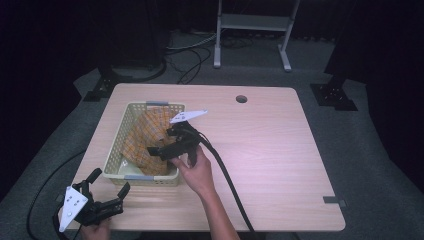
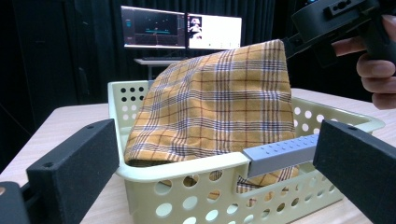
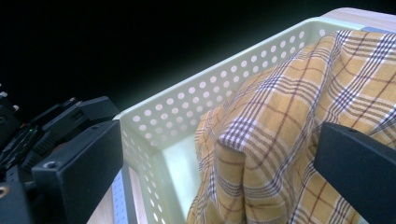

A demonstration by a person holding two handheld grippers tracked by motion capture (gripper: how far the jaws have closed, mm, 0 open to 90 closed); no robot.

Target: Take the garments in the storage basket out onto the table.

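Observation:
An orange plaid cloth (image 1: 145, 137) sits heaped in a pale perforated basket (image 1: 116, 150) on the left half of the wooden table. In the left gripper view the cloth (image 2: 219, 93) rises in a peak well above the basket rim (image 2: 187, 170). A hand holds my right gripper (image 1: 162, 141) over the basket's right side. Its jaws stand wide apart, with the cloth (image 3: 289, 116) bulging between them in front of the basket wall (image 3: 187, 112). My left gripper (image 1: 111, 181) rests open near the table's front-left corner, facing the basket's near end, with nothing in it.
A thick black cable (image 1: 225, 175) trails from the right gripper to the front edge. The table has a round hole (image 1: 241, 98) at the back and a grey tape mark (image 1: 334, 201) at the front right. Monitors (image 2: 182, 28) glow beyond the table.

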